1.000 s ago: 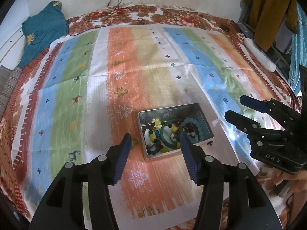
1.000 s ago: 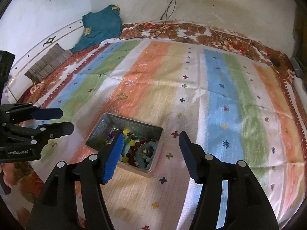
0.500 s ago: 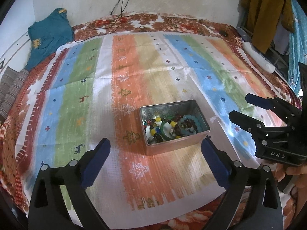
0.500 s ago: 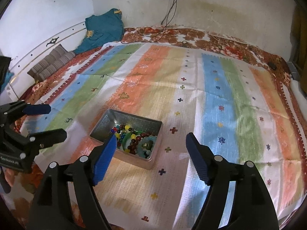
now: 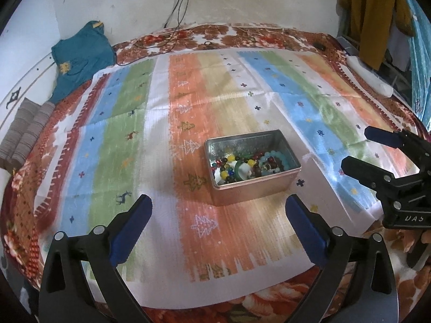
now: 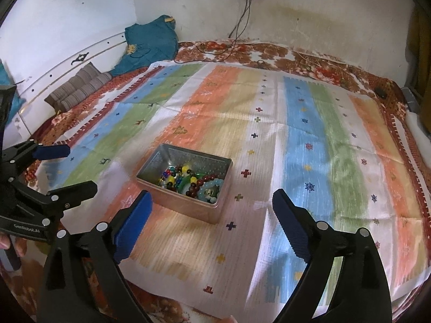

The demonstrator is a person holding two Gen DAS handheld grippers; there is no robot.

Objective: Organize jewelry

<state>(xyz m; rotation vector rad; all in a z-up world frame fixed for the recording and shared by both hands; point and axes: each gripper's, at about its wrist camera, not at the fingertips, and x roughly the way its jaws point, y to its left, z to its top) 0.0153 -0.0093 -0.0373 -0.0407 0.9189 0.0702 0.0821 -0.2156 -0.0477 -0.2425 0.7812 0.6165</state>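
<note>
Metal tin mid-mat, beads heaped inside | left gripper jaws just spread wide, empty | right gripper likewise, empty, near tin | Next, likely: lower slowly, pinch one strand only, avoid tin wall.

A cloth striped in blue, green, white, orange and pale yellow carries small crosses, trees and deer. Under it lies a rust-red and white floral bedspread. A silver-grey tin holds yellow, red, blue, green and turquoise beads. Far left lies a teal garment.
</note>
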